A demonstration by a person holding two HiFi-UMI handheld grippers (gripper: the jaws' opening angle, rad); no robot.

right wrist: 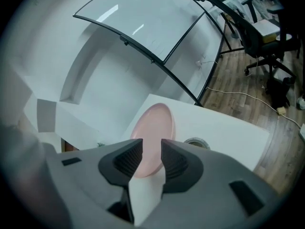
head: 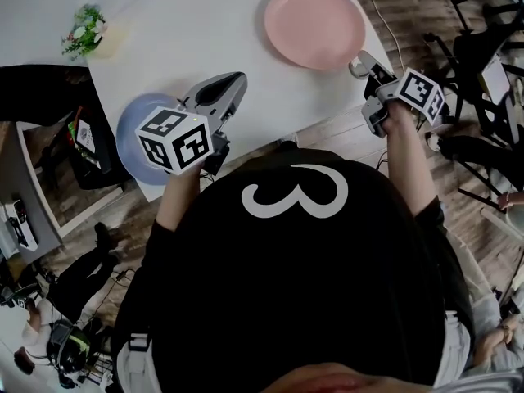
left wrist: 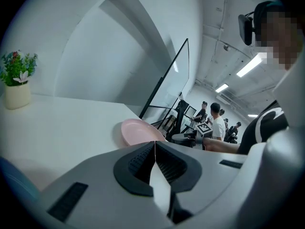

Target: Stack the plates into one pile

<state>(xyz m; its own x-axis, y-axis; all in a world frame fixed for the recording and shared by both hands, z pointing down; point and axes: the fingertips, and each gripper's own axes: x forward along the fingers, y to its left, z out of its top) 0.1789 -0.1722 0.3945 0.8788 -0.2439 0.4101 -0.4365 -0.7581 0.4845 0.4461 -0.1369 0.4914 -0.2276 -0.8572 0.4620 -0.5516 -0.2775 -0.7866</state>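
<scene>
A pink plate (head: 315, 24) lies on the white table (head: 196, 31) at its far right. A blue plate (head: 131, 133) lies at the table's near left edge, partly hidden behind my left gripper's marker cube. My left gripper (head: 237, 79) hovers over the table just right of the blue plate, its jaws shut with nothing between them; in its own view the pads meet at the left gripper (left wrist: 155, 144) tips and the pink plate (left wrist: 138, 130) lies beyond. My right gripper (head: 360, 62) sits just off the pink plate's near right rim. In the right gripper view, the right gripper (right wrist: 151, 149) stands open and the pink plate (right wrist: 152, 123) shows through the gap.
A small potted plant (head: 86, 29) stands at the table's far left corner. A round cable grommet (right wrist: 194, 142) is set in the table next to the pink plate. Office chairs (head: 483, 64) and cables crowd the wooden floor to the right. Several people stand far behind.
</scene>
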